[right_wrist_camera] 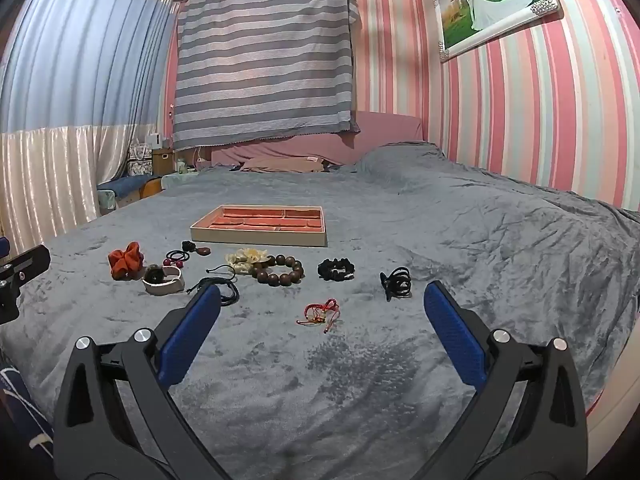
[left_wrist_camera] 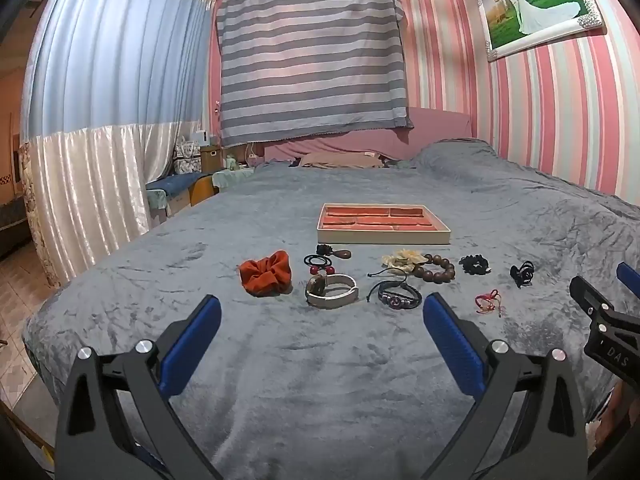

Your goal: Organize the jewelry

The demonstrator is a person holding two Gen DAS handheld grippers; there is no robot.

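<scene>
Left gripper [left_wrist_camera: 322,314] wide open above the grey blanket [left_wrist_camera: 320,380], nothing between the jaws. Right gripper [right_wrist_camera: 322,306] wide open too, nothing held. Just past the left jaws, in a loose row on the blanket: orange scrunchie [left_wrist_camera: 265,276] ahead of the left pad, white strap watch [left_wrist_camera: 331,290] in the middle of the gap, dark cord bracelet [left_wrist_camera: 396,295] close to the right pad. A bit farther out, black hair ties with red balls [left_wrist_camera: 320,264], a brown pendant [left_wrist_camera: 340,254], a cream flower clip [left_wrist_camera: 402,260] touching a brown bead bracelet [left_wrist_camera: 436,268]. Off to the right of the left jaws, black scrunchie [left_wrist_camera: 475,265], black claw clip [left_wrist_camera: 522,273] and a small red string bracelet [left_wrist_camera: 488,300] on its own, nearer than the rest. Behind the whole row, well past the jaws, the tray [left_wrist_camera: 382,236] with an orange lining split into slots, lying flat and holding nothing. From the right wrist view, red string bracelet [right_wrist_camera: 320,312] right in the middle of the gap, claw clip [right_wrist_camera: 396,283] just ahead of the right pad, cord bracelet [right_wrist_camera: 218,286] partly hidden behind the left pad, bead bracelet [right_wrist_camera: 278,270] and black scrunchie [right_wrist_camera: 336,269] farther out, tray [right_wrist_camera: 260,236] beyond and a little left. Tip of the other gripper at the edge of each view.
</scene>
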